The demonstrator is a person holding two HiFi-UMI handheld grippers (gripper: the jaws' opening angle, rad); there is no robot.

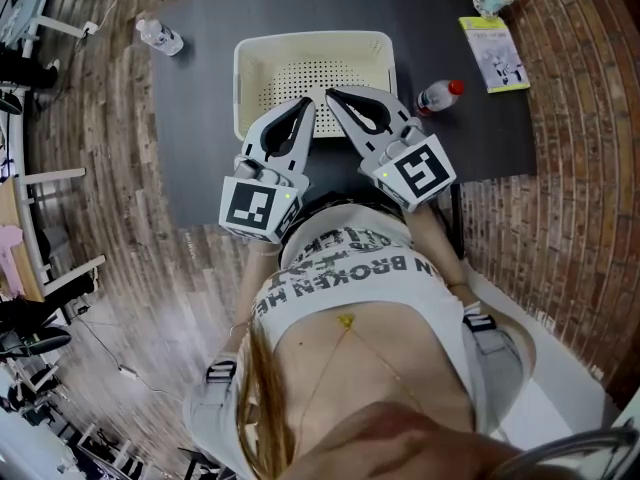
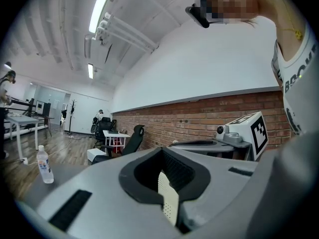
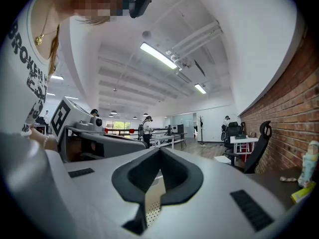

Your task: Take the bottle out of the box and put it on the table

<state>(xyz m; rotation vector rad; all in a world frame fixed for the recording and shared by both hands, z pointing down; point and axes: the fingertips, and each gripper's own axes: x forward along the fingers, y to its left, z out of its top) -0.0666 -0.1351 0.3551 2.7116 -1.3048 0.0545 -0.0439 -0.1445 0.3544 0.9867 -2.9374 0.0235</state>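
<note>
Step in hand: we judge the transfer finished or not under way. Both grippers hang level at the near rim of the box and carry nothing.
Left gripper: jaws fully together with nothing between them. Only the box's perforated wall shows past the tips.
Right gripper: jaws fully together and empty.
Box: cream and perforated, standing on the dark table. We see bare floor and no bottle. The grippers hide its near strip.
Red-capped bottle: on the table just beside the box's right wall, outside it. We take it for the task's bottle. We cannot tell whether it stands or lies.
Clear bottle: upright near the table's far left corner, well apart from the box.
Booklet: at the table's far right.
Procedure: before calling the task complete, we would draw both grippers back from the rim and check the hidden strip. If a bottle lies there, we would open one gripper wide, grip mid-body and lift clear of the wall.
</note>
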